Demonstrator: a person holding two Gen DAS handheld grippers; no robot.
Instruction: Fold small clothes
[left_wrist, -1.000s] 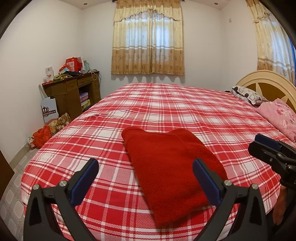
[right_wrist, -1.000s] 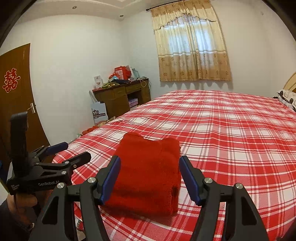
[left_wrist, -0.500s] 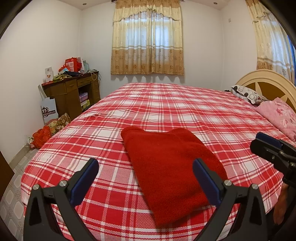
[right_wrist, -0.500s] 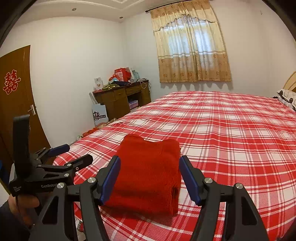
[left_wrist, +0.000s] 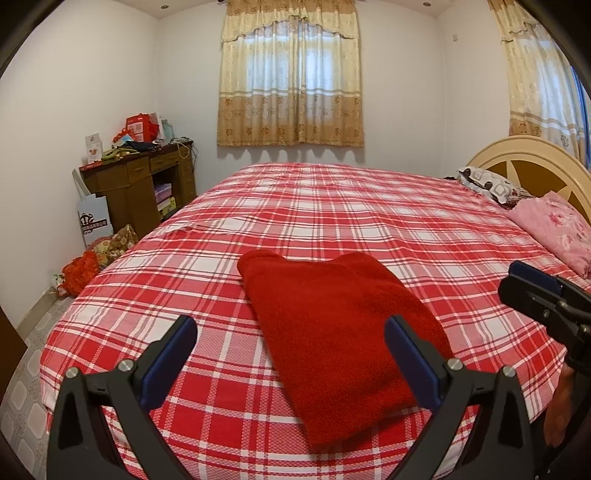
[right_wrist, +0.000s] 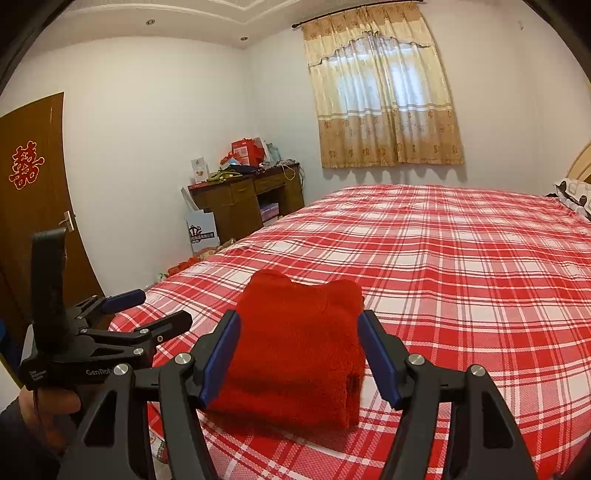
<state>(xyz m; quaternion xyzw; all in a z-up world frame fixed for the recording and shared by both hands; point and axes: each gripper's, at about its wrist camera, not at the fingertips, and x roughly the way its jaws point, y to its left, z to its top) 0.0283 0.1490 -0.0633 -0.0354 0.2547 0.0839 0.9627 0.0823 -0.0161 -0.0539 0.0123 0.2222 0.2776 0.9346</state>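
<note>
A red fleece garment (left_wrist: 336, 332) lies folded into a thick rectangle near the foot edge of the bed; it also shows in the right wrist view (right_wrist: 299, 347). My left gripper (left_wrist: 291, 362) is open and empty, held above the bed edge just short of the garment. My right gripper (right_wrist: 299, 358) is open and empty, its jaws standing either side of the garment's near end without touching it. The right gripper shows at the right edge of the left wrist view (left_wrist: 546, 295), and the left gripper at the left of the right wrist view (right_wrist: 122, 317).
The bed has a red and white plaid sheet (left_wrist: 332, 214). A pink folded blanket (left_wrist: 554, 229) and a patterned pillow (left_wrist: 487, 184) lie by the headboard (left_wrist: 528, 162). A cluttered wooden desk (left_wrist: 140, 184) and bags (left_wrist: 81, 273) stand left of the bed. A brown door (right_wrist: 33, 206) is at far left.
Both grippers have drifted slightly; the scene is almost the same. The garment has not moved and both grippers stay open.
</note>
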